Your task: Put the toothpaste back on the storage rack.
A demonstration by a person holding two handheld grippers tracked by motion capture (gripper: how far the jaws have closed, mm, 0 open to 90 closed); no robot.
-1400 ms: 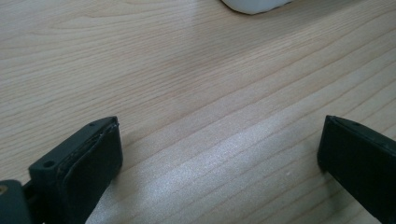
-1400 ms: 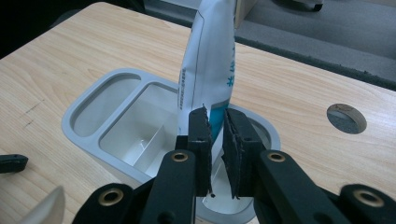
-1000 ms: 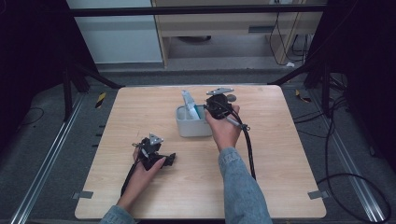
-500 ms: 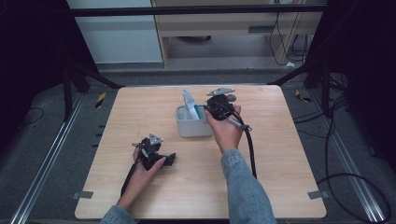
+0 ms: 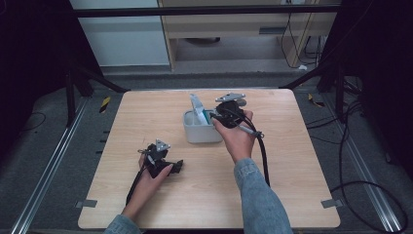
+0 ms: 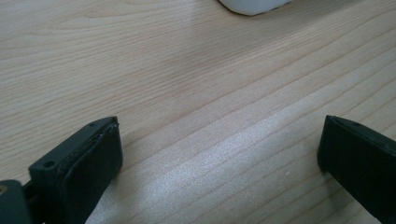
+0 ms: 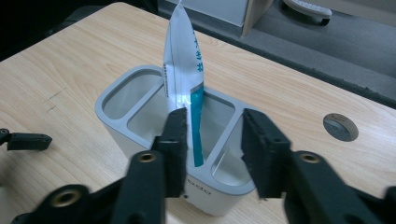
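The tube [image 7: 184, 79] already stands in the holder [image 7: 140, 116]; the right gripper [image 7: 212, 144] hovers, fingers apart and empty. The left gripper [image 5: 163, 163] rests on the tabletop [image 5: 146, 112], fingers wide.

1. The table [image 5: 146, 122] is a pale wooden board with rounded corners; the grain runs along its length.
2. A grey holder [image 5: 202, 130] with several open compartments stands directly on the table, near the middle and toward the far edge.
3. In the right gripper view, a round grey cap [image 7: 340, 127] sits flush in the table surface, beyond the holder.
4. The left tool [image 5: 176, 167] rests low on the table at the near left, well apart from the holder.
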